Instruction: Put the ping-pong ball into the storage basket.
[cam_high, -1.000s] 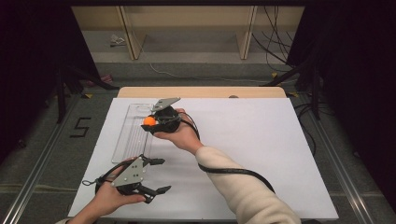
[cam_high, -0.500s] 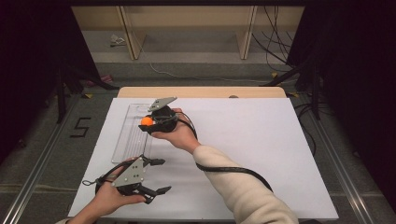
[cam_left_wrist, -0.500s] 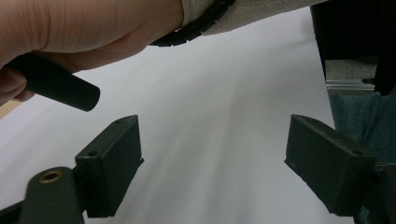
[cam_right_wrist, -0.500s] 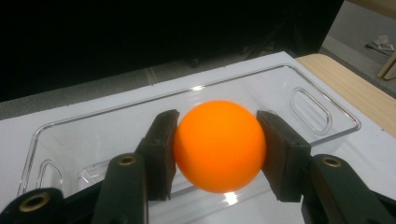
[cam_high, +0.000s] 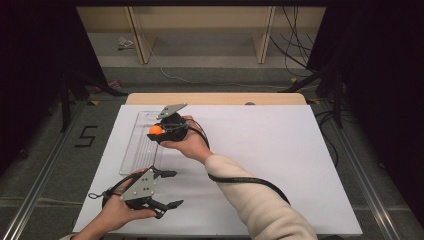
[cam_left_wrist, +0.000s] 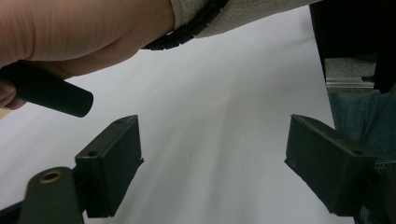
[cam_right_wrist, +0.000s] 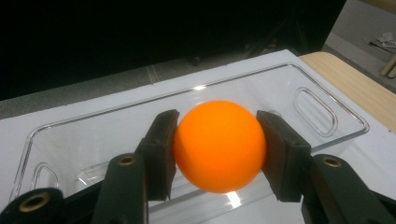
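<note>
Orange ball clamped in right tongs above clear tray — left tongs agape, unladen.

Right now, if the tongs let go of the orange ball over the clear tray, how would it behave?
The orange ball is smooth and round, so it would probably roll. The clear tray has raised walls, which should likely stop it. Only the right tongs pinch its sides, so it may slip easily.

Right forearm, lower centre of the high view, wore a cream knit sleeve; a black ribbed cable lay across it. Both grippers were matt black with grey three-cornered top plates. Jaws carried blocky black pads and brass-coloured pivot rivets. Blue denim showed at right edge of left gripper view.
</note>
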